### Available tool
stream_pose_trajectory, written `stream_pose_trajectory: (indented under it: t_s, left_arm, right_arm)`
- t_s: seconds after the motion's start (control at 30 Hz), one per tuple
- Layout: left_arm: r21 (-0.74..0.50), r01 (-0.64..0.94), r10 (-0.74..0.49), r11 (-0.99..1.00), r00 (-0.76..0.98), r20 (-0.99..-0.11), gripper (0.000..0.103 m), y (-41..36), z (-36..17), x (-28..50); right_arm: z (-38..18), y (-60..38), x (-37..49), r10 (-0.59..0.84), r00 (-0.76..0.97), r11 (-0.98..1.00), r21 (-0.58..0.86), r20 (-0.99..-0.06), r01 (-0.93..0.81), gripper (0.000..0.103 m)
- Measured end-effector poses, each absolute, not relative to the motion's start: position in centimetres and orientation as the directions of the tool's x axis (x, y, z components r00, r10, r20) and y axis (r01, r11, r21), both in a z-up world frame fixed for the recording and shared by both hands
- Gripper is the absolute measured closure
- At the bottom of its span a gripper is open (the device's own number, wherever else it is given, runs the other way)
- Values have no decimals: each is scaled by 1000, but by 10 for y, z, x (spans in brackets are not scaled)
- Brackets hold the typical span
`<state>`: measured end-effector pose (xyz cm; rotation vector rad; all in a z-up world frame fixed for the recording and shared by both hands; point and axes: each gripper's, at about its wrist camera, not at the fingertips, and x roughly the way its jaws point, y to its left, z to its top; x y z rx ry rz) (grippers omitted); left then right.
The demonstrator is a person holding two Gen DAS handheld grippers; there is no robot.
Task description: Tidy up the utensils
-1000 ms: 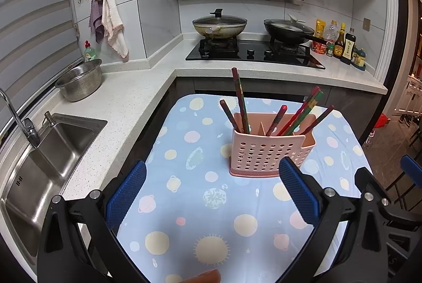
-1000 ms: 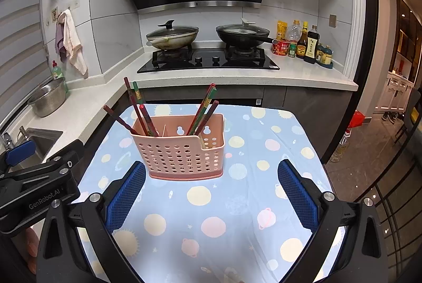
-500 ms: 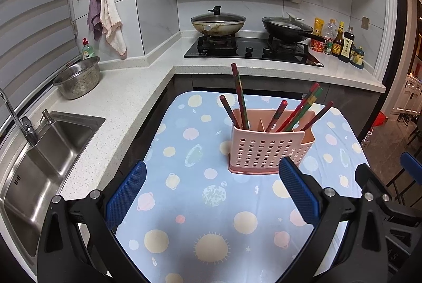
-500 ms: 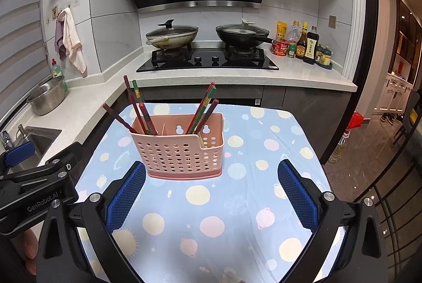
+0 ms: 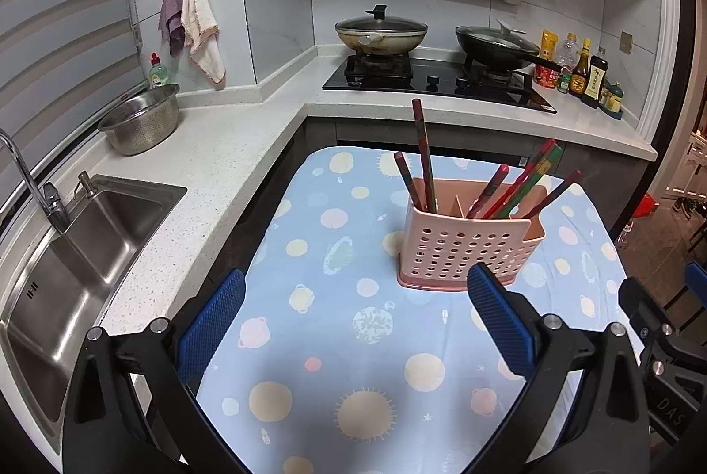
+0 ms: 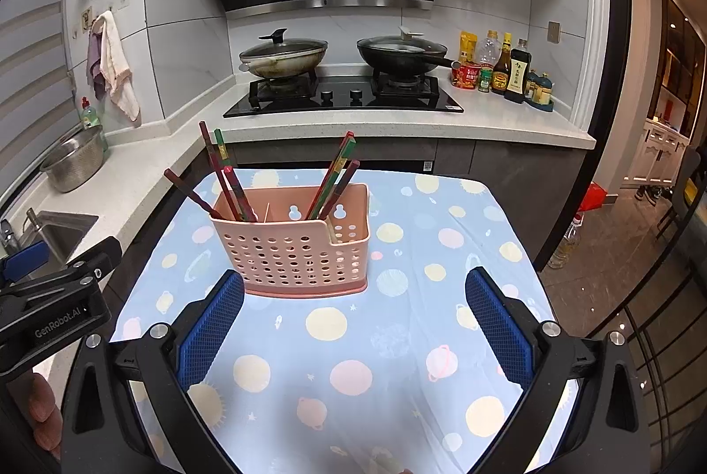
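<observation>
Chopsticks stand sorted in a pink perforated holder on a small surface covered by a blue cloth with planet prints. Several lean in the holder's left compartment and several in its right; the exact count is hard to tell. The left tool hovers above the cloth, near the holder, with its blue-padded fingers spread wide and nothing between them. The right tool also hovers with fingers wide apart and empty, the holder just beyond its left finger. Behind the surface, a white kitchen counter carries a steel bowl, a sink and a hob with 2 lidded pans.
</observation>
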<state>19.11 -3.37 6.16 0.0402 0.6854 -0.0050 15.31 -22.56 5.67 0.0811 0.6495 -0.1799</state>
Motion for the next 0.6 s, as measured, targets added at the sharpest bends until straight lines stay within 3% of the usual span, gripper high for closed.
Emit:
stream_pose_trajectory:
  t_s: [0.6]
  left_arm:
    - [34,16,9,999,774,-633,7,-30,58,192]
  right_arm:
    - [50,-226,154,-150,774,980,11,-615,198,6]
